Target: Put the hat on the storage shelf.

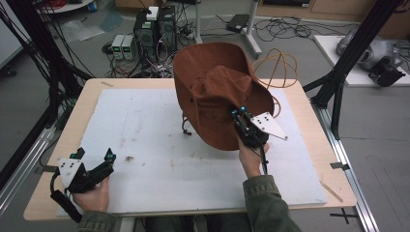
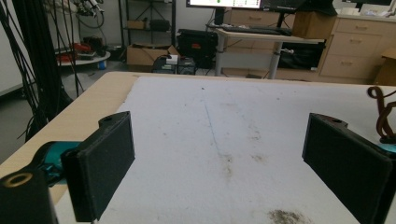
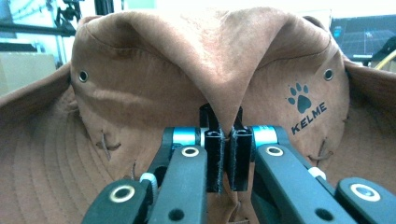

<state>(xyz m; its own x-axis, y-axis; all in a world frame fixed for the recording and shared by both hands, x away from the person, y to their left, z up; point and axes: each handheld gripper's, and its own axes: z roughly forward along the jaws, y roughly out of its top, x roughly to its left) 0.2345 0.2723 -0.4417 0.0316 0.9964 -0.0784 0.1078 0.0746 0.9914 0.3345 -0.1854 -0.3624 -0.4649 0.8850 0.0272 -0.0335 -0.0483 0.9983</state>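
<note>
Overhead, stained white mat (image 1: 159, 159) (cluttered lab).

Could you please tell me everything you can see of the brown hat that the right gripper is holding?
The brown hat is a soft, suede-like bucket hat with a wide stitched brim, metal eyelets on the crown and a dark paw print with "KELME" on its side. The right gripper is shut on a pinched fold of the crown, which peaks above the jaws. In the high view the hat hangs tilted over the white mat, its brim flopping and a dark cord dangling towards the mat.
</note>
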